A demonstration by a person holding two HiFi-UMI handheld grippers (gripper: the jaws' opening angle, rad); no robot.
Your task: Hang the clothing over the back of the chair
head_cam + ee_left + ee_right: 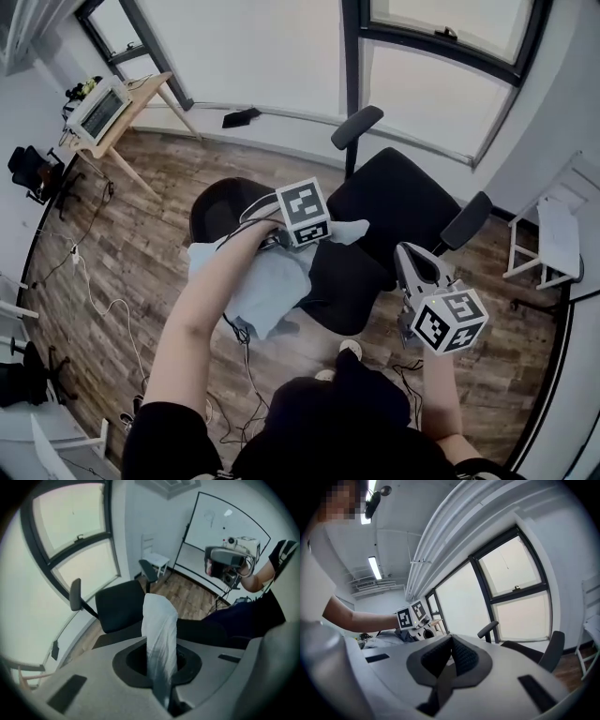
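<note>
A black office chair (398, 202) stands in the middle of the wooden floor, with its back (339, 281) toward me. The light blue clothing (267, 286) lies draped over the left part of that back and hangs down toward me. My left gripper (274, 240) points steeply down above the back, shut on a fold of the clothing (159, 625), which stands up from between the jaws. A pale end of the clothing (349, 231) sticks out toward the seat. At the lower right, my right gripper (409, 261) is shut, with nothing held, beside the chair. In its own view the right gripper (451, 641) shows closed pads.
The chair's armrests (357, 126) (466, 221) flank the seat. A desk with a monitor (101, 109) stands at the far left and a white folding chair (555, 239) at the right. Cables (103, 305) trail over the floor. Large windows (441, 84) line the far wall.
</note>
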